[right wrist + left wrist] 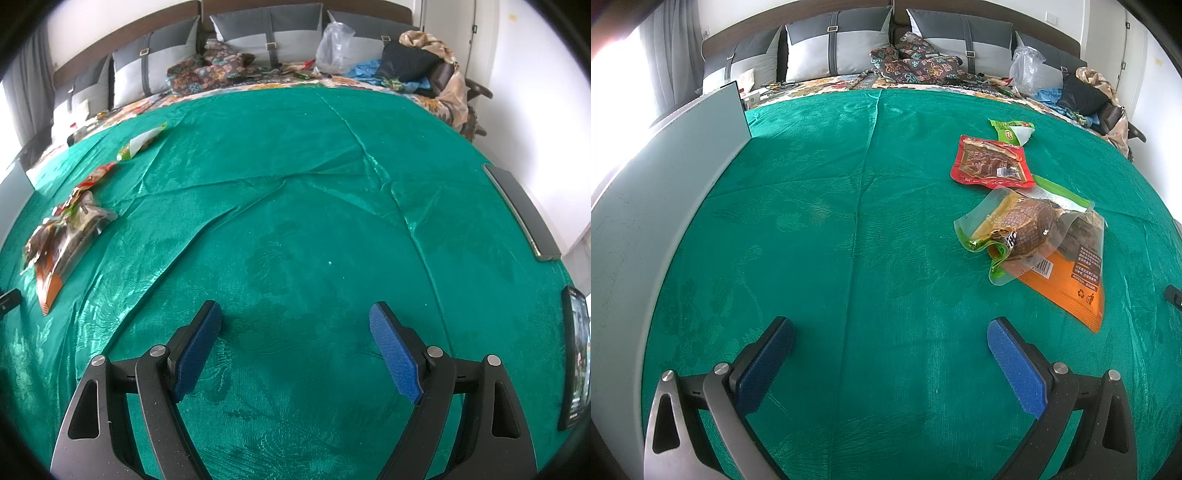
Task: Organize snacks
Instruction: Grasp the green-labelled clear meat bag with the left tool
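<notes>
On the green bedspread (849,221), both the left tool (890,332) and right tool (295,317) hovered wide open and empty, well apart from the snack packets (1034,236).

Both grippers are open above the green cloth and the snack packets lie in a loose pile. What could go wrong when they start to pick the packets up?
1. The clear vacuum pouch with a brown snack lies on the orange flat packet and a green packet; closing on it may catch or drag those.
2. The glossy red packet lies flat on the wrinkled green cloth, so the left gripper might pinch fabric with it.
3. The right gripper could perhaps knock the dark phone-like slab when swinging.
</notes>
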The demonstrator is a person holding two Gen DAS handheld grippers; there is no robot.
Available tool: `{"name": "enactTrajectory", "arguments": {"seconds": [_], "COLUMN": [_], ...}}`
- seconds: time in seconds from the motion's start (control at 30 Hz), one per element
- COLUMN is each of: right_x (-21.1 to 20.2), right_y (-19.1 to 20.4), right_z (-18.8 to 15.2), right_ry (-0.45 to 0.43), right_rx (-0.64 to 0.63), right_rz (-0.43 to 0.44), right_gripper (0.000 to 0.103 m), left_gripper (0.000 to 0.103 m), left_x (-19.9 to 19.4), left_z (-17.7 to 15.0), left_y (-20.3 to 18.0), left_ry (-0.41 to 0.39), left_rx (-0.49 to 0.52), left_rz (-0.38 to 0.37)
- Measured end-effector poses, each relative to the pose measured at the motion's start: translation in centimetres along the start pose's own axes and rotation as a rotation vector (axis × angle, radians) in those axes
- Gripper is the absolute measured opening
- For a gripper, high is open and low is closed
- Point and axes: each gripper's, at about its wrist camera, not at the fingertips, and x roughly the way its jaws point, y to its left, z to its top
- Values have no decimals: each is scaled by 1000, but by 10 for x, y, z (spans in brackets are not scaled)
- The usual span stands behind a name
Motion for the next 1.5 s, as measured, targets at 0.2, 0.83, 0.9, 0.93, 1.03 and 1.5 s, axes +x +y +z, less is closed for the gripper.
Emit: {"name": "enactTrajectory", "arguments": {"seconds": [0.2, 0.83, 0.9, 0.93, 1.03, 1.5], "right_x": [0, 1, 1, 1, 1, 1], "right_y": [0, 1, 1, 1, 1, 1], "right_z": [0, 0, 0, 0, 0, 0], "right_ry": [0, -1, -1, -1, -1, -1], "right_rx": [0, 1, 1, 1, 1, 1], "right_rz": [1, 2, 2, 2, 2, 2], "right_gripper": [86, 86, 86, 86, 86, 86], "left_gripper": [103, 103, 102, 102, 103, 49], "left_x": [-1, 1, -2, -5, -6, 0], "left_z": [0, 4, 16, 26, 57, 45], "left_y": [0, -5, -11, -17, -40, -17], "left_ry": [0, 64, 93, 84, 76, 182], "left_rx": [1, 95, 111, 125, 225, 58], "left_rz": [0, -76, -165, -204, -261, -269]}}
